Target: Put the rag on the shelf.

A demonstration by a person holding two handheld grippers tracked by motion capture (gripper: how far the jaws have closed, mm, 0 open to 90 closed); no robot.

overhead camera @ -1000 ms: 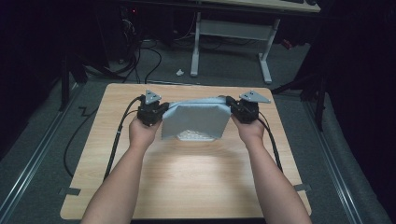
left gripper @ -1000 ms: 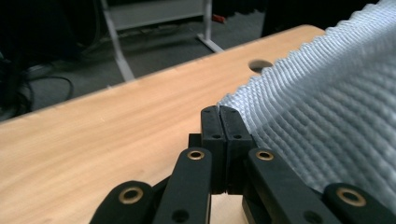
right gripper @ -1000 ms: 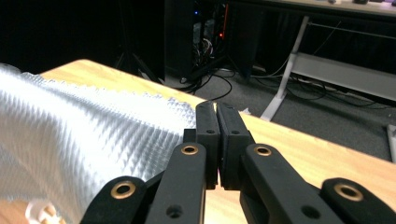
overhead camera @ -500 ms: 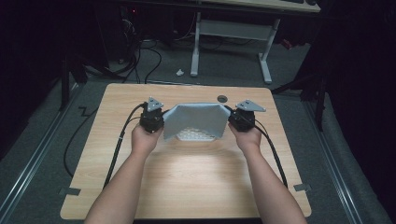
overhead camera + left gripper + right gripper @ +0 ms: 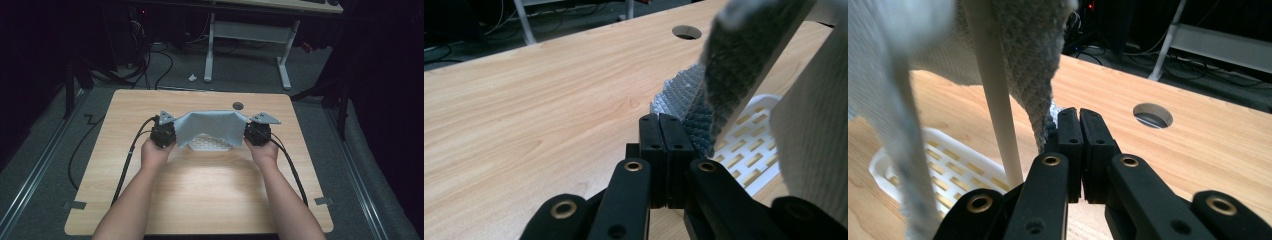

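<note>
While both hand-held grippers (image 5: 176,136) (image 5: 246,134) clamp grey cloth (image 5: 210,127), white slatted tray (image 5: 209,144) sits below.

cloth (image 5: 210,127) over tray (image 5: 210,144), on table (image 5: 200,195)

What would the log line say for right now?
left gripper: shut on grey cloth | right gripper: shut on grey cloth | white slotted tray: under cloth

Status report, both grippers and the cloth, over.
Left gripper and right gripper shut on grey cloth, one edge each. Cloth stretched above white slotted tray. Nothing in the way on table.
</note>
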